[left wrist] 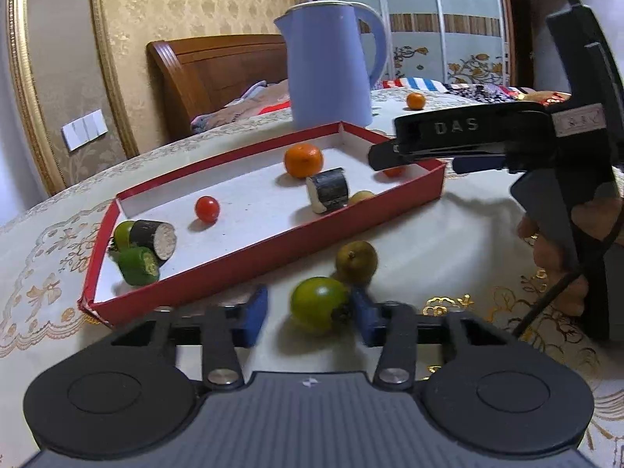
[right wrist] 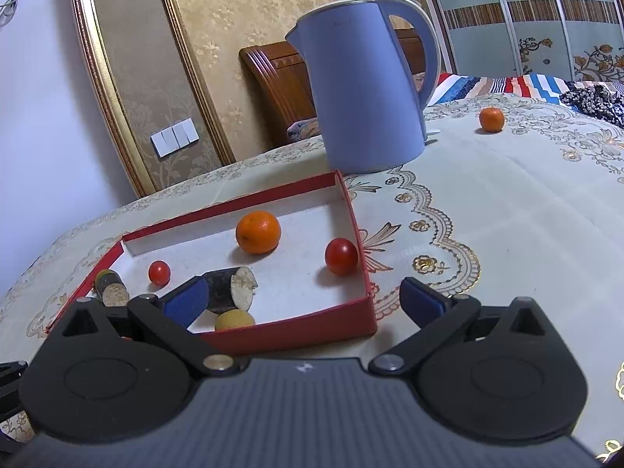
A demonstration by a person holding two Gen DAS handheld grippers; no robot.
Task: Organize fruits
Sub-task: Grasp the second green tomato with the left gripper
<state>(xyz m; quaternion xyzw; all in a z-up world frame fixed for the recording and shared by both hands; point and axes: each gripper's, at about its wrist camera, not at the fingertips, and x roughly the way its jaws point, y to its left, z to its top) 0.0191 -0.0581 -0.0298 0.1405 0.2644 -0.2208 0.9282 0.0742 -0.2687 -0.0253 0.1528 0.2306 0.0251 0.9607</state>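
Writing: the letters "DAS" stand in raised relief on the black body of the right gripper (left wrist: 394,163) as the left wrist view shows it; a small white label beside them is too blurred to read.
Left gripper: the left gripper (left wrist: 310,312) has its blue pads on either side of a round green fruit (left wrist: 318,304) on the cloth; the right pad touches it, the left pad stands a little off, so the fruit is between the jaws and not yet clamped.
Right gripper: spread wide with nothing between its fingers, held over the near right corner of the shallow red cardboard tray (right wrist: 312,333).
Fruits: an olive-brown fruit (left wrist: 357,261) lies just behind the green one, outside the tray. Inside the tray lie an orange mandarin (right wrist: 258,232), two red cherry tomatoes (right wrist: 341,256), dark cut stalk pieces (right wrist: 230,288) and a pale yellow fruit (right wrist: 234,319).
Left view only: green pieces (left wrist: 136,265) in the tray's far left corner, and a hand (left wrist: 553,249) on the right gripper's handle.
Both views: a second small mandarin (right wrist: 491,119) well apart on the table.
Surface: a cream tablecloth (right wrist: 507,214) with gold embroidery.
Room: a lilac-blue electric kettle (right wrist: 370,89) behind the tray, a wooden headboard, patterned wallpaper, a striped blanket.
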